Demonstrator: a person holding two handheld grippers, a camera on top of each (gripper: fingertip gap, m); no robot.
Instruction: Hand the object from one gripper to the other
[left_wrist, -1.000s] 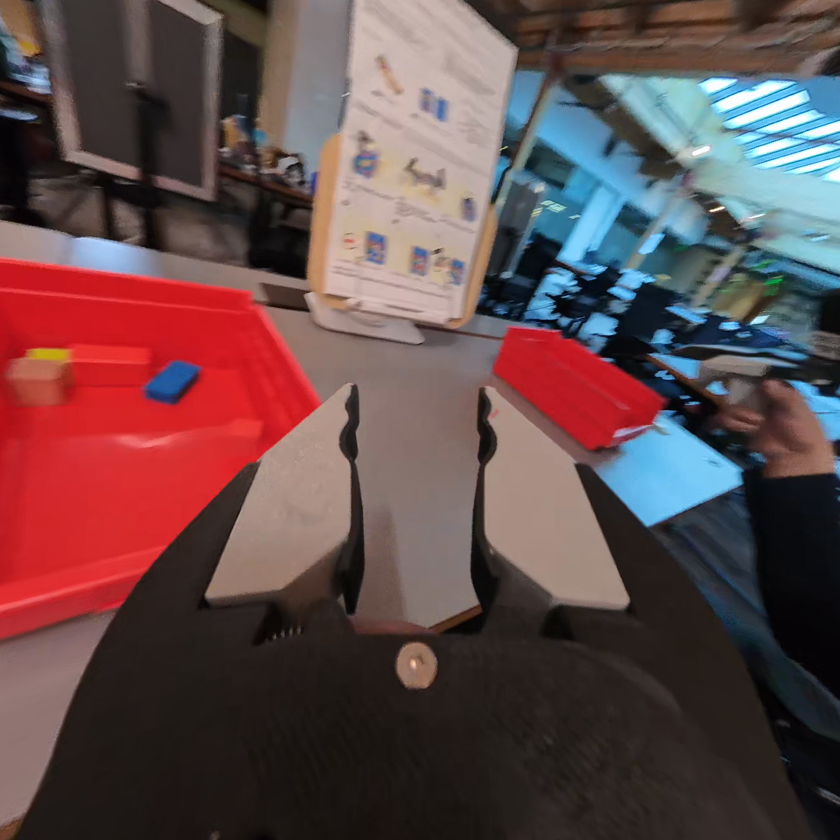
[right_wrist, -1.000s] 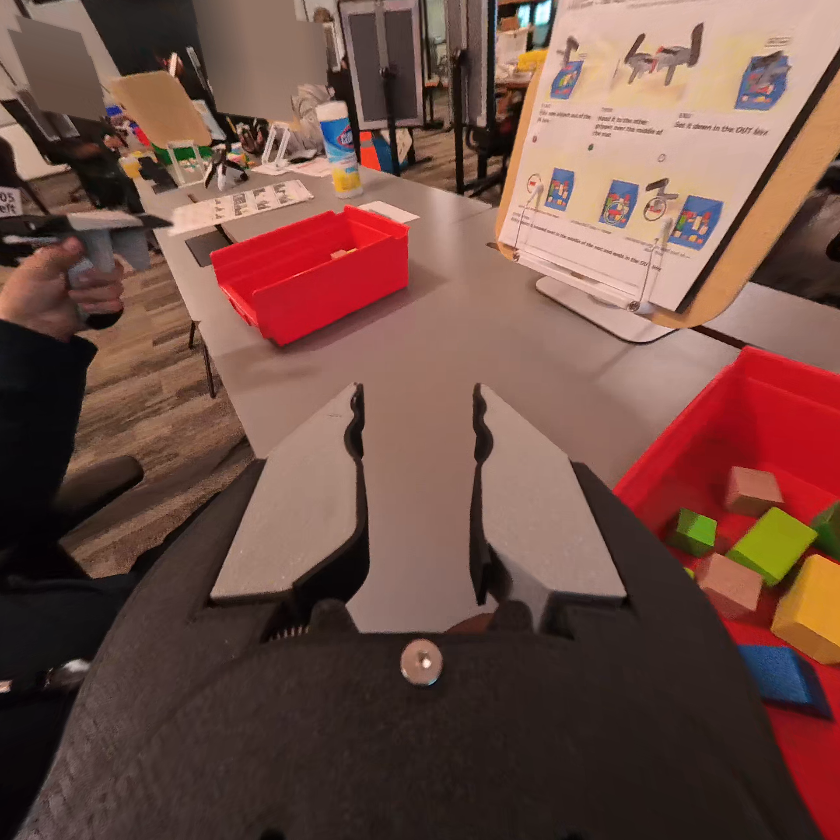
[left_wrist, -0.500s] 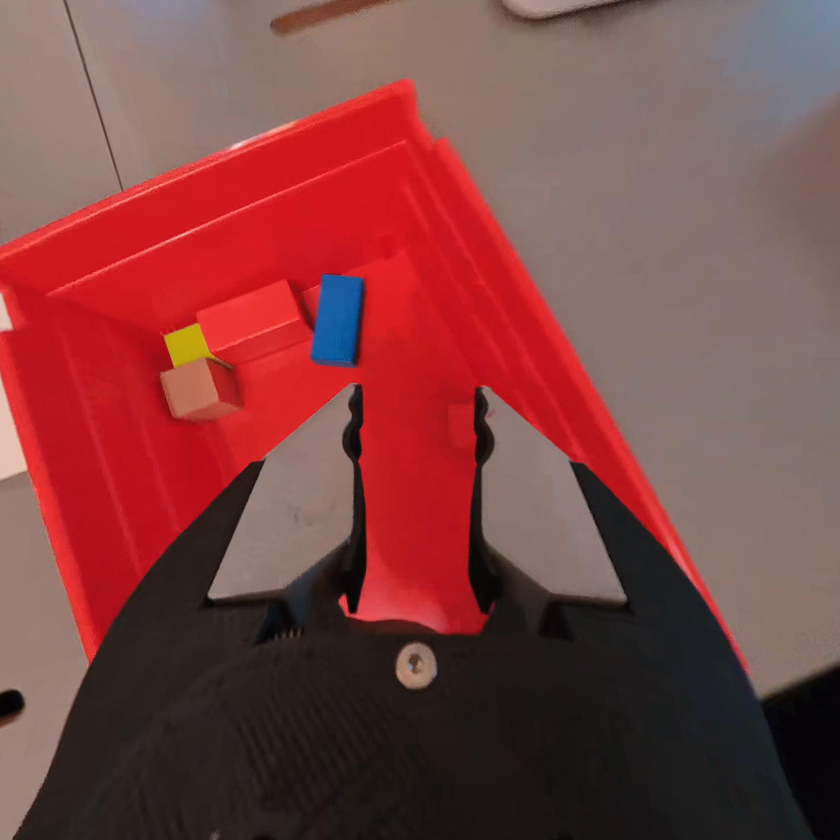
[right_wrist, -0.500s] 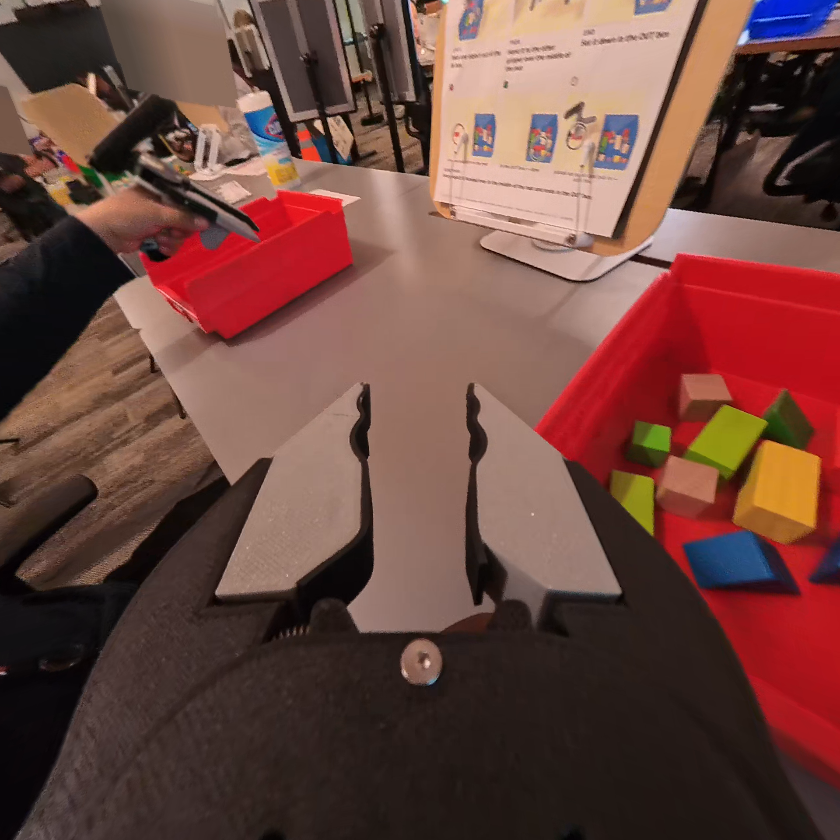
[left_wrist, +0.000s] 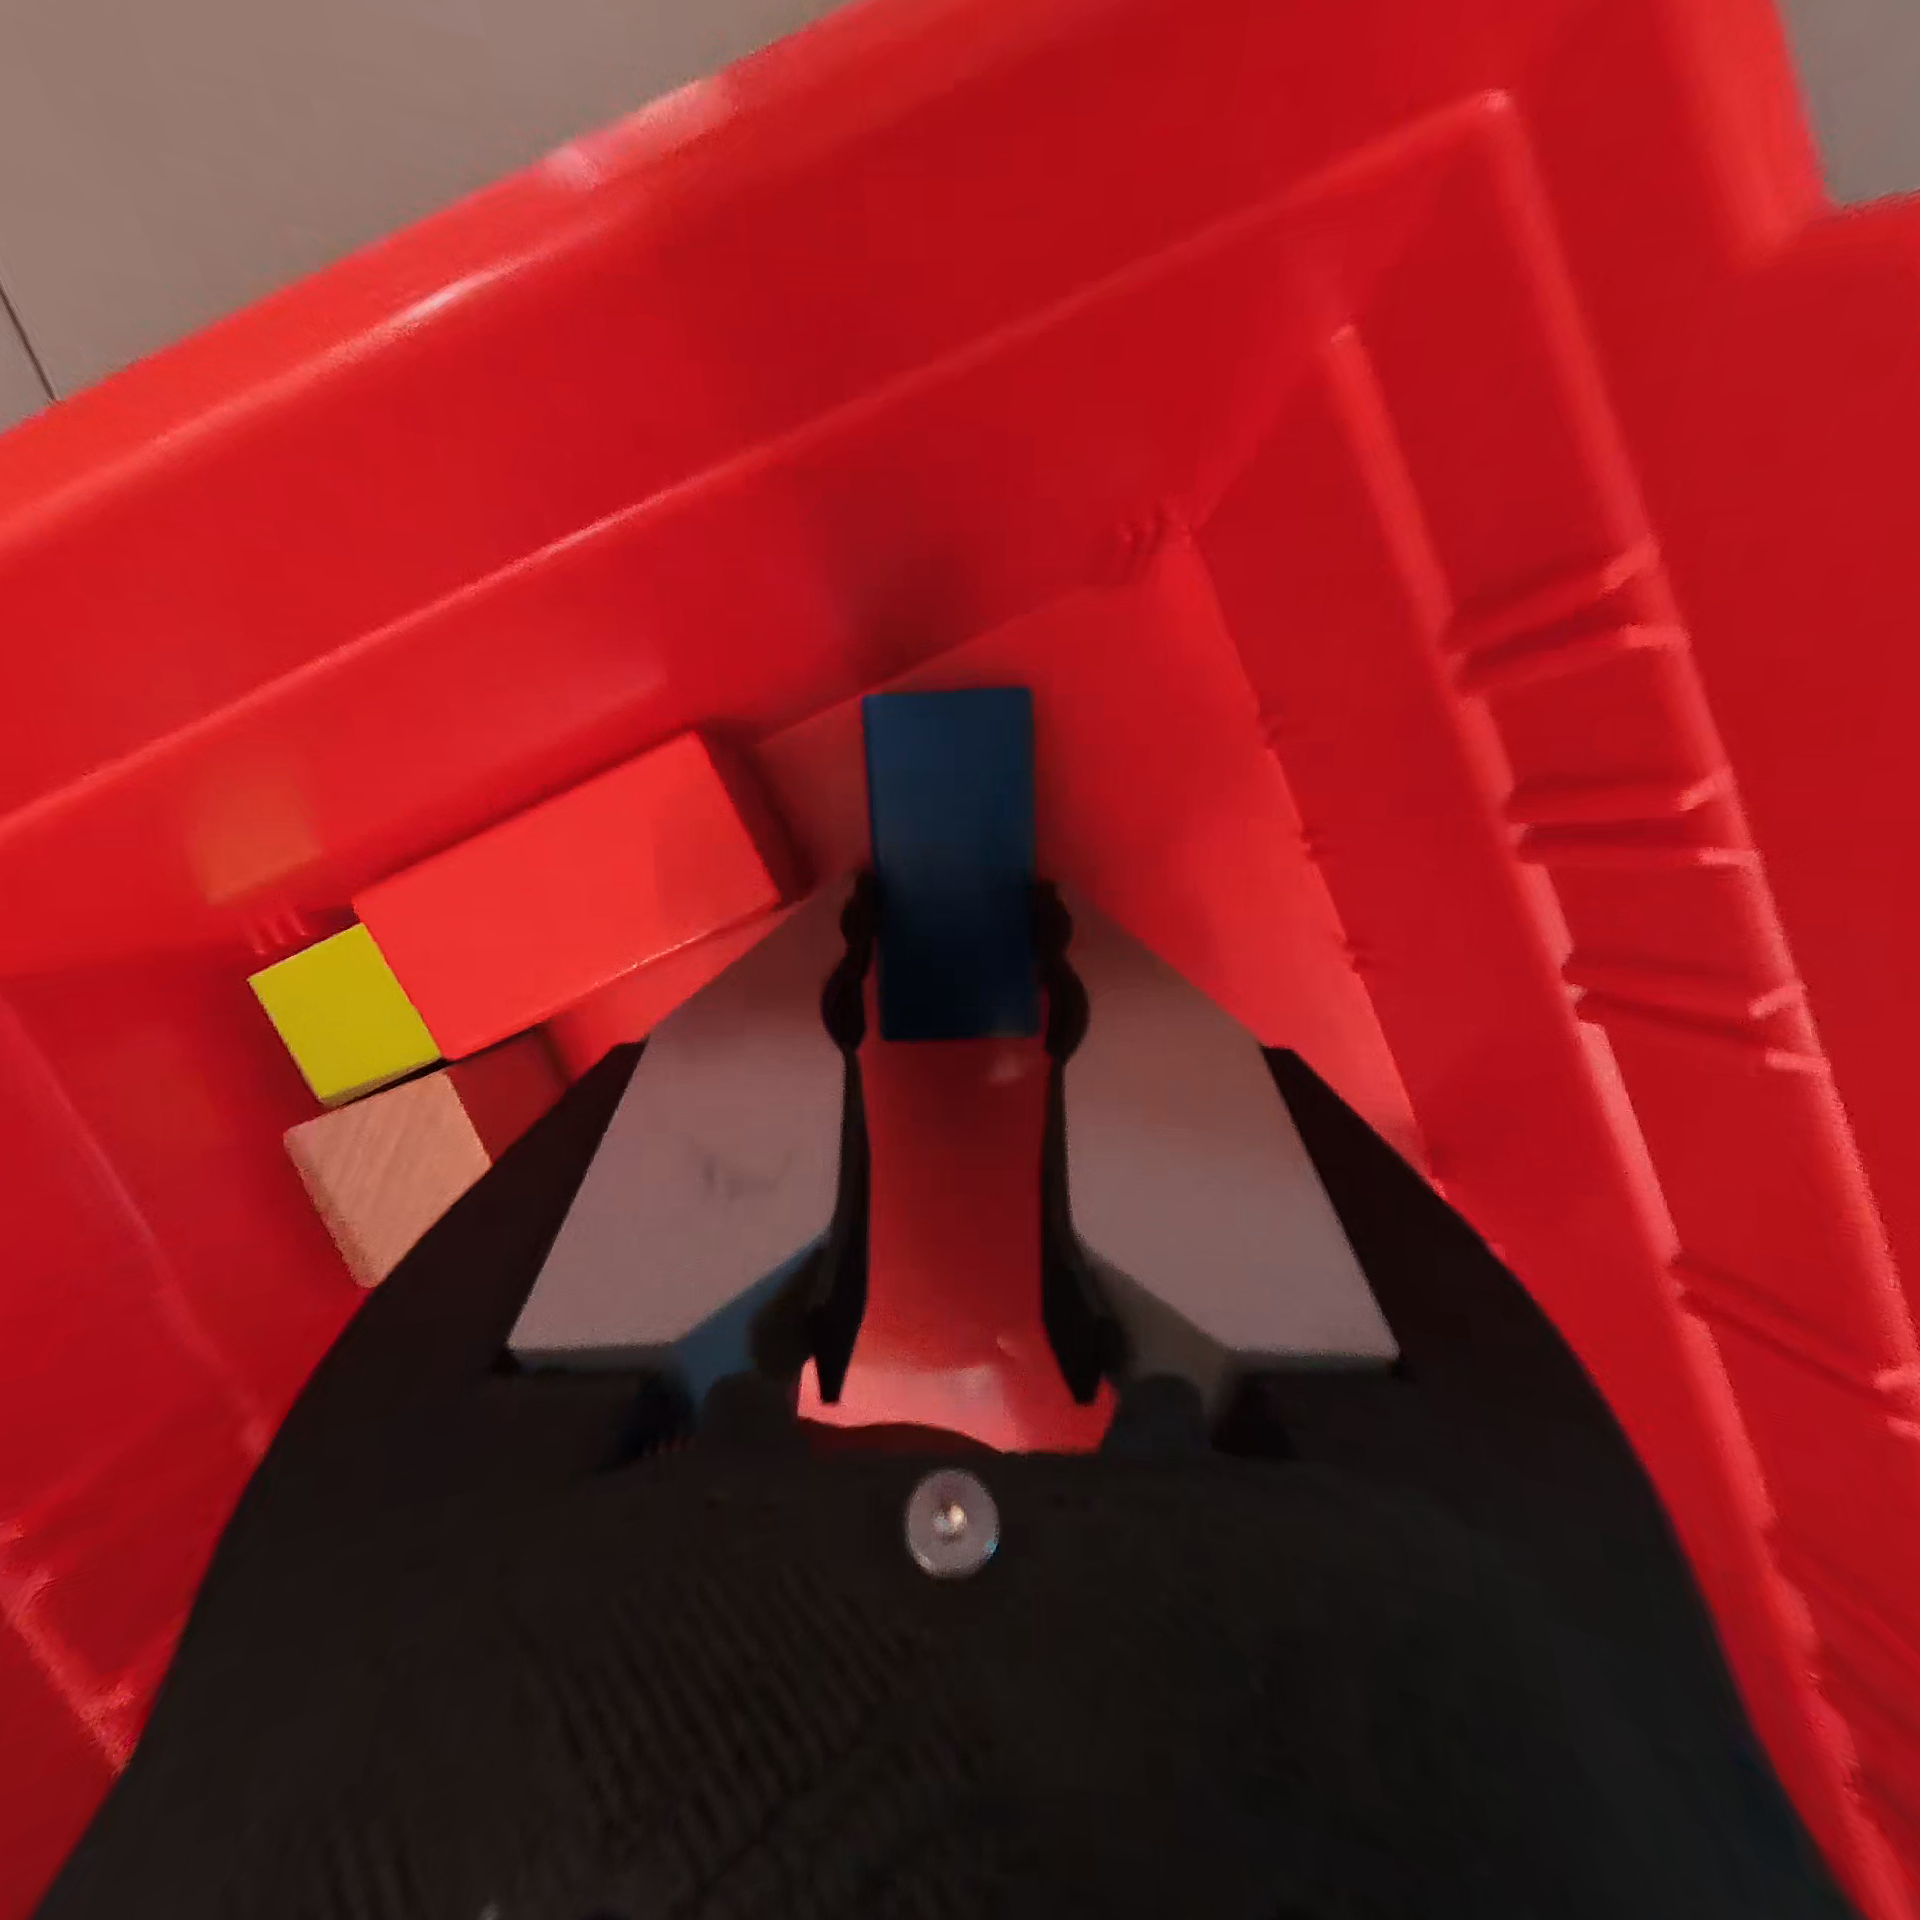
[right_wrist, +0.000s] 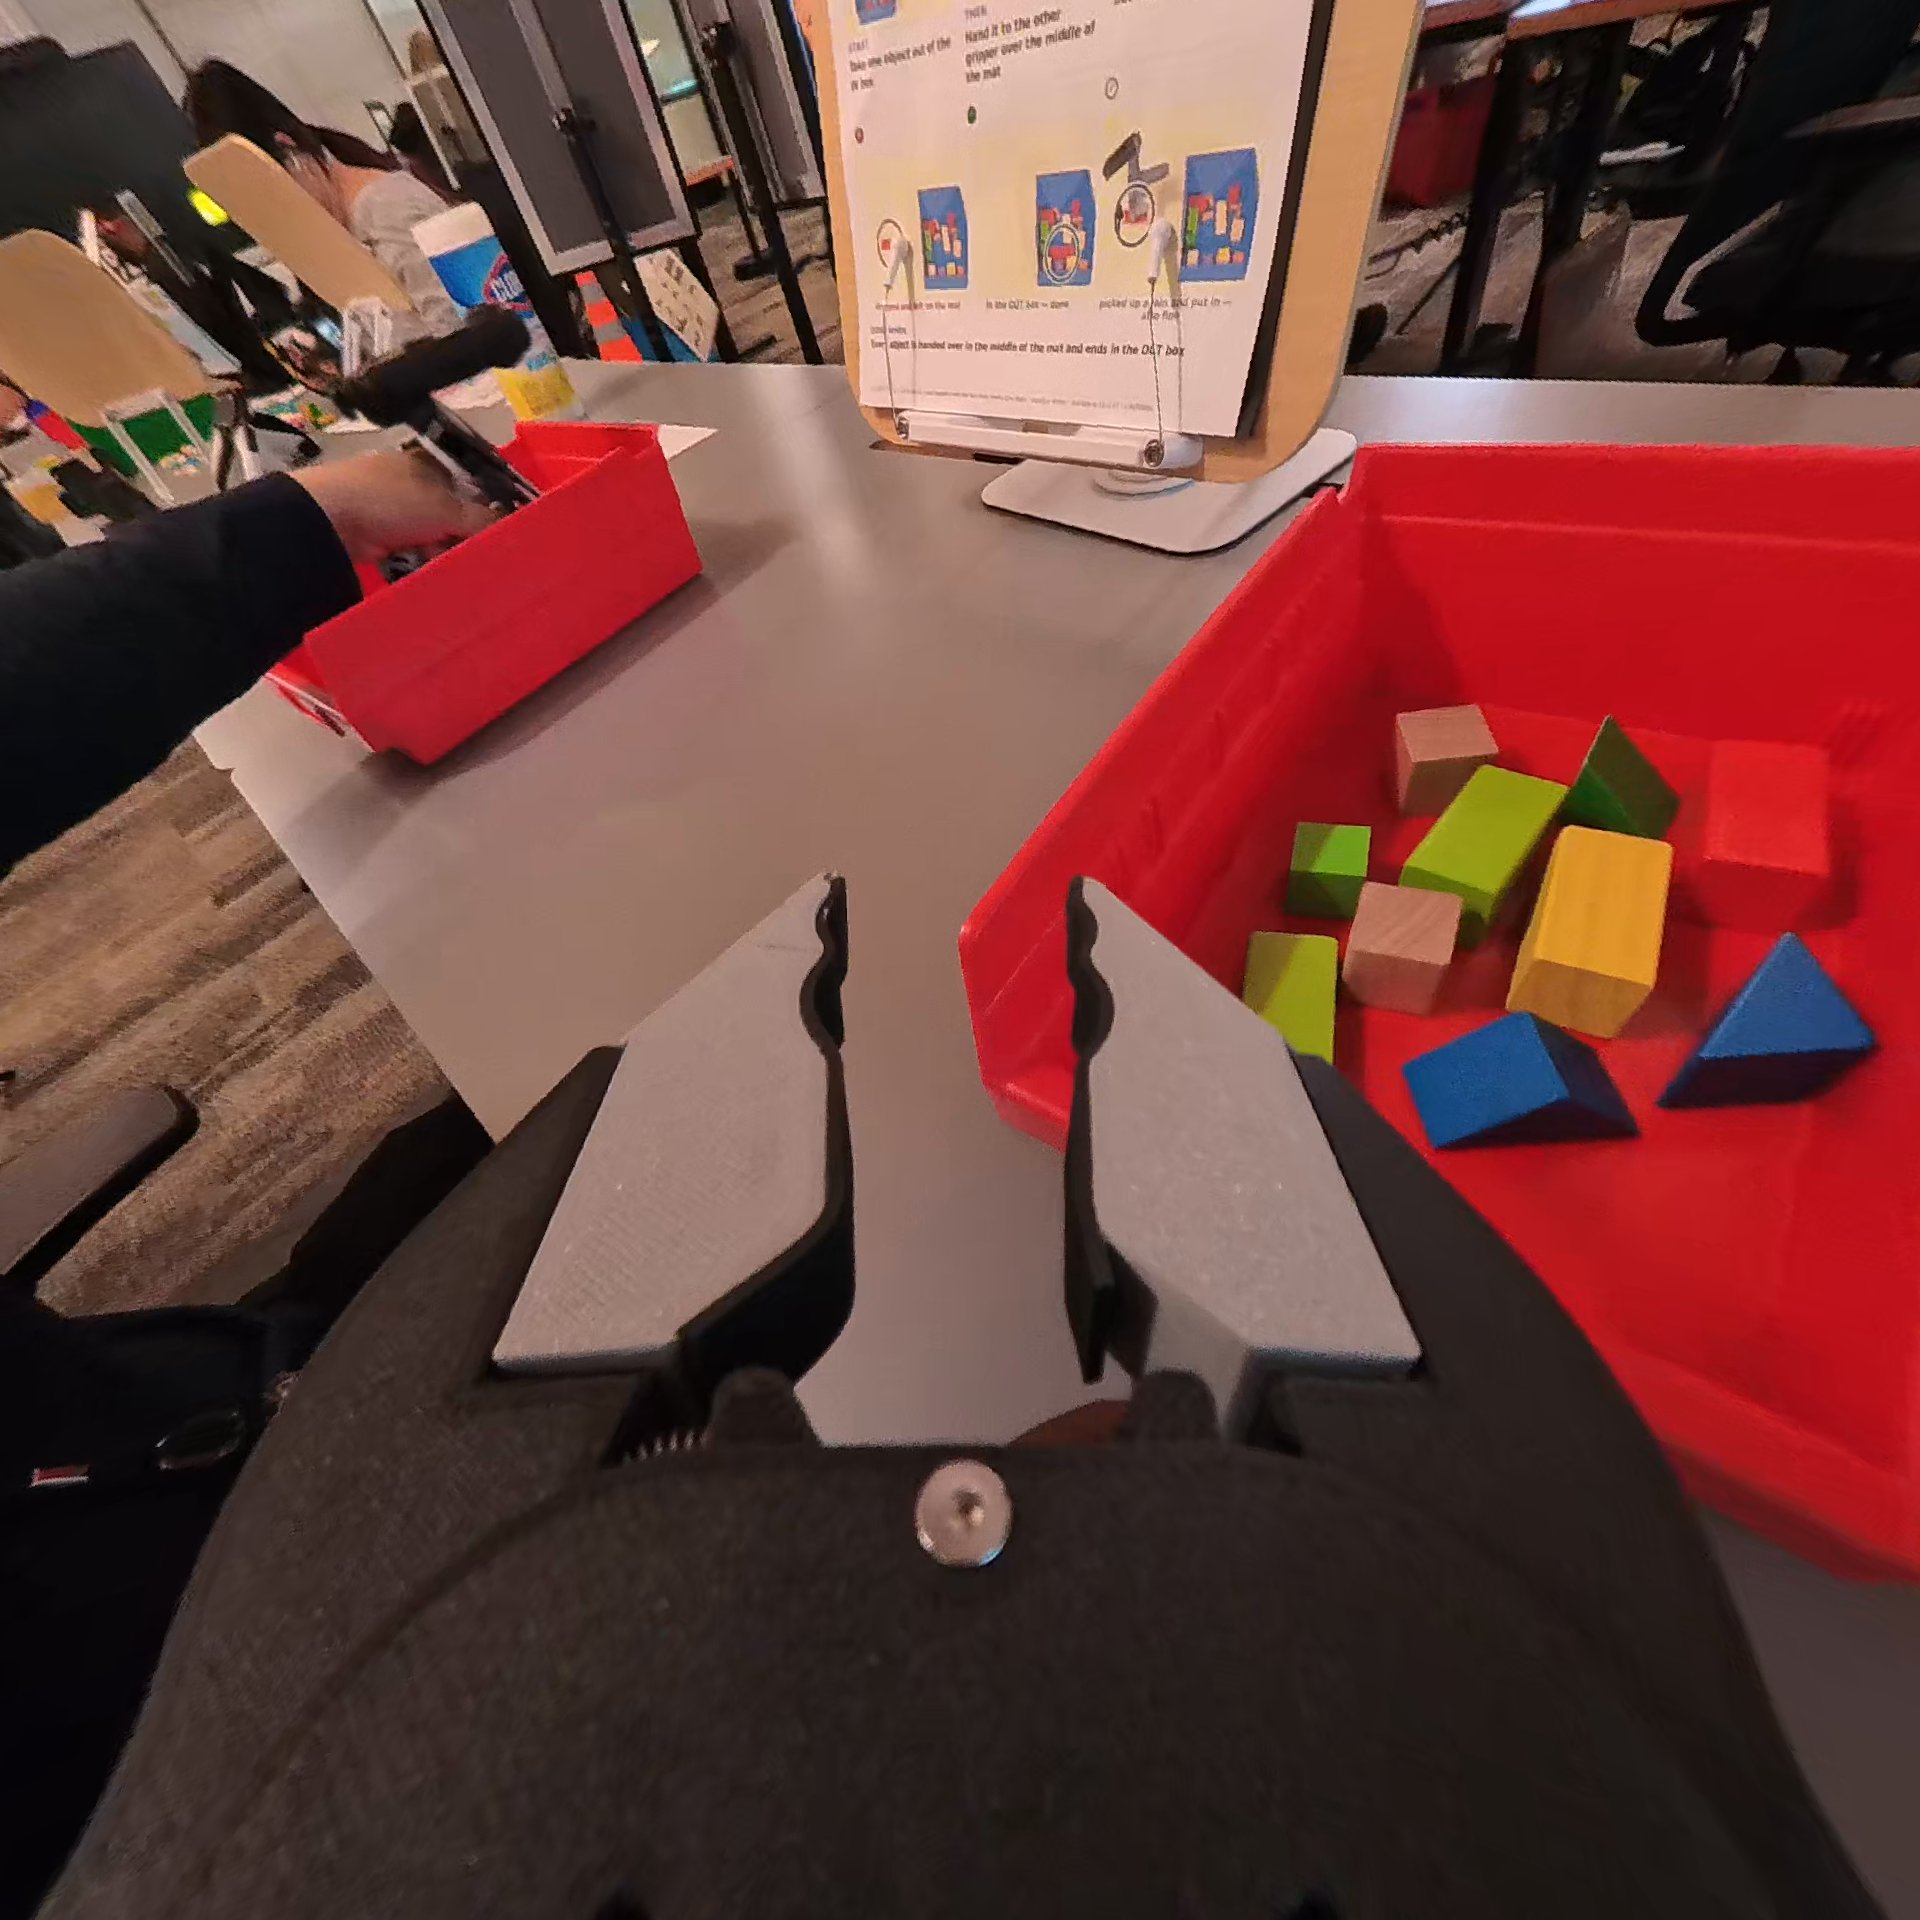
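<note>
My left gripper (left_wrist: 951, 904) is down inside a red bin (left_wrist: 727, 364). Its two fingertips press on both long sides of a flat blue block (left_wrist: 951, 821) that lies on the bin floor. A red block (left_wrist: 561, 914), a yellow cube (left_wrist: 338, 1013) and a plain wooden cube (left_wrist: 390, 1174) lie just left of it. In the right wrist view the same bin (right_wrist: 520, 613) stands at the far left with a hand and the left gripper (right_wrist: 457, 436) in it. My right gripper (right_wrist: 951, 904) is open and empty above the grey table (right_wrist: 779, 727).
A second red bin (right_wrist: 1174, 748) at the right holds several green, blue, yellow, red and wooden blocks. An instruction sheet on a stand (right_wrist: 1070, 208) stands at the table's back. The table's left edge drops to carpeted floor. People and desks are farther back. The grippers' ends are close to 65 centimetres from one another. My left gripper's tips are some 9 centimetres from the yellow cube (left_wrist: 338, 1013).
My left gripper swung from over the table down into the red bin and narrowed onto the blue block. My right gripper drifted towards the right bin and stayed open.
</note>
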